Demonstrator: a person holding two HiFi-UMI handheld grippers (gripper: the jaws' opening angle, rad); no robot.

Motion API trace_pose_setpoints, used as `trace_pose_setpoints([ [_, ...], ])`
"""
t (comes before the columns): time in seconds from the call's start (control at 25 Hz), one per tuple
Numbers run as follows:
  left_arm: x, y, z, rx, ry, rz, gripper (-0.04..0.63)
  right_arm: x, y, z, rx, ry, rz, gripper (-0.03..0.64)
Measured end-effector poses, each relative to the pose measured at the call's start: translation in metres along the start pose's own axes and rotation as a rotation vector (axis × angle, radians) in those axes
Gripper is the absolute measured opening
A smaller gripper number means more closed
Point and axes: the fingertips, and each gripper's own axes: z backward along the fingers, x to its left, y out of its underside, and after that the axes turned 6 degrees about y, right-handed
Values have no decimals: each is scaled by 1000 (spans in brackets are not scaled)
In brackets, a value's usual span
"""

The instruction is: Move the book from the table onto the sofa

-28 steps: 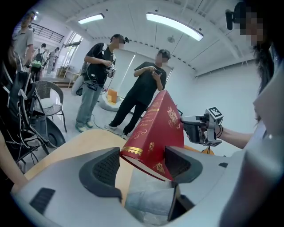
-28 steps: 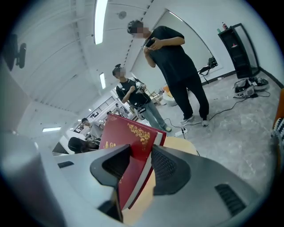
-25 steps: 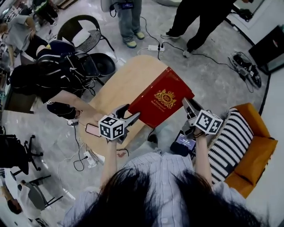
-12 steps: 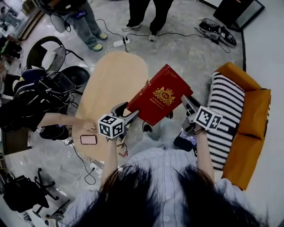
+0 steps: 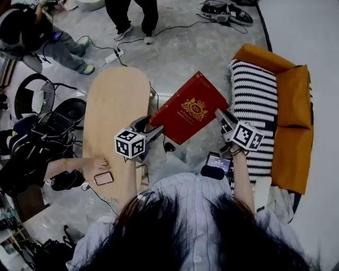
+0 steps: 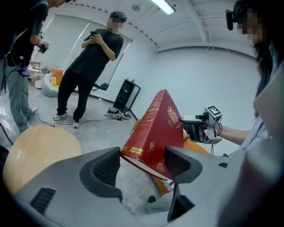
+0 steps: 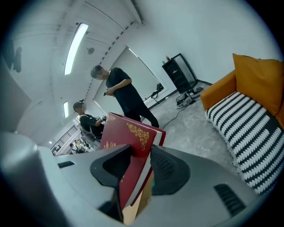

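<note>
The book (image 5: 185, 108) has swung closer to the sofa (image 5: 294, 100) and now hangs in the air just beside it. The left hand-held gripper (image 5: 152, 128) is clamped on the corner farthest from the sofa. The right hand-held gripper (image 5: 221, 117) is clamped on the edge nearest it. Best to keep both grips firm, carry the book level, and lower it flat onto the sofa before letting go.

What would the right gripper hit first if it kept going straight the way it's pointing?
The right gripper grips the red book between its fingers. Beyond that it points downward at bare grey floor, probably short of the standing person; the sofa lies off to its right.
</note>
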Motion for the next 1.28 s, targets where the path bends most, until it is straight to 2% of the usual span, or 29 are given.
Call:
trace_pose_setpoints([
  [0.24, -62, -1, -73, 93, 87, -67, 325, -82, -14, 67, -85, 74, -105, 146],
  [0.44, -114, 9, -125, 140, 143, -99, 325, -143, -20, 120, -138, 118, -166, 146],
  [0.84, -226, 38, -226, 194, 204, -129, 325, -264, -37, 222, -207, 168, -230, 144],
  [1.08, -276, 60, -273, 223, 242, -126, 322, -326, -34, 268, -249, 198, -281, 143],
  [1.28, -307, 67, -307, 283, 299, -152, 318, -364, -26, 303, -312, 245, -358, 141],
])
